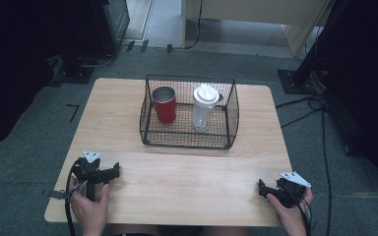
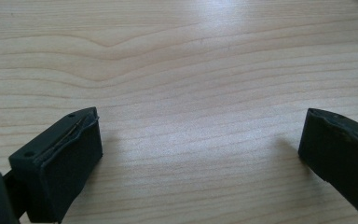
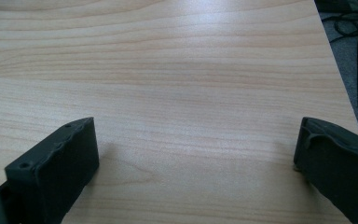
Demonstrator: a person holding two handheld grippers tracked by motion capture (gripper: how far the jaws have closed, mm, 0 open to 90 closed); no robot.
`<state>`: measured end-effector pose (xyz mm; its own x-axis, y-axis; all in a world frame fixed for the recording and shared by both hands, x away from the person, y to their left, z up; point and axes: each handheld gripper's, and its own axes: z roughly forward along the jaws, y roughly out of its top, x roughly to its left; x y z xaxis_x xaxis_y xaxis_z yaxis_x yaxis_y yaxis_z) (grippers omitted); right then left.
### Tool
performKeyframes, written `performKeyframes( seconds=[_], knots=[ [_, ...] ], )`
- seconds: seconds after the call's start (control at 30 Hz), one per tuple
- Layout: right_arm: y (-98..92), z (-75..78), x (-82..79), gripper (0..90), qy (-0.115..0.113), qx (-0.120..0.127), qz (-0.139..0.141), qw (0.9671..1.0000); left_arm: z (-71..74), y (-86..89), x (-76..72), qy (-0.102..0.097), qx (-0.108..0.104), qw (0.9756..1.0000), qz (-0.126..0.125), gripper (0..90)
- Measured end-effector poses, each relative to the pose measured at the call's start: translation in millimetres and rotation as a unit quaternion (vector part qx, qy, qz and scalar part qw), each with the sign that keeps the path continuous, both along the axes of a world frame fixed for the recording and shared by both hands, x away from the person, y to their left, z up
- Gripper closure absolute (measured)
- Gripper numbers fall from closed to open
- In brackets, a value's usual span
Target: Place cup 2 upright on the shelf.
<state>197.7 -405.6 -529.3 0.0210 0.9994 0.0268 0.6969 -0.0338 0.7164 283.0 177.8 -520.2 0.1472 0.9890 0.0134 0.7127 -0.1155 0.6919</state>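
Left tool (image 1: 109, 172), 7 o'clock on the worktop (image 1: 187, 182): jaws apart, nothing between them. Right tool (image 1: 263, 187), 5 o'clock: jaws apart over bare wood. Wire basket (image 1: 150, 132), 12 o'clock, well apart from both tools: holds red cup (image 1: 164, 105) beside white-lidded shaker bottle (image 1: 204, 108), both upright.

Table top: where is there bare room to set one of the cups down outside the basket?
The wooden table is bare in front of the wire basket, between the left gripper and right gripper, both with jaws open and holding nothing. Narrower bare strips flank the basket. Inside it is crowded: the red cup and white shaker bottle.
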Motion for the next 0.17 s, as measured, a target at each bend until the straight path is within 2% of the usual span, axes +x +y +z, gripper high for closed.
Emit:
performKeyframes(
  seconds=[0.17],
  knots=[
    [0.1,0.0,0.0,0.0,0.0,0.0,0.0,1.0,0.0,0.0,0.0,0.0,0.0,1.0,0.0,0.0]
  ],
)
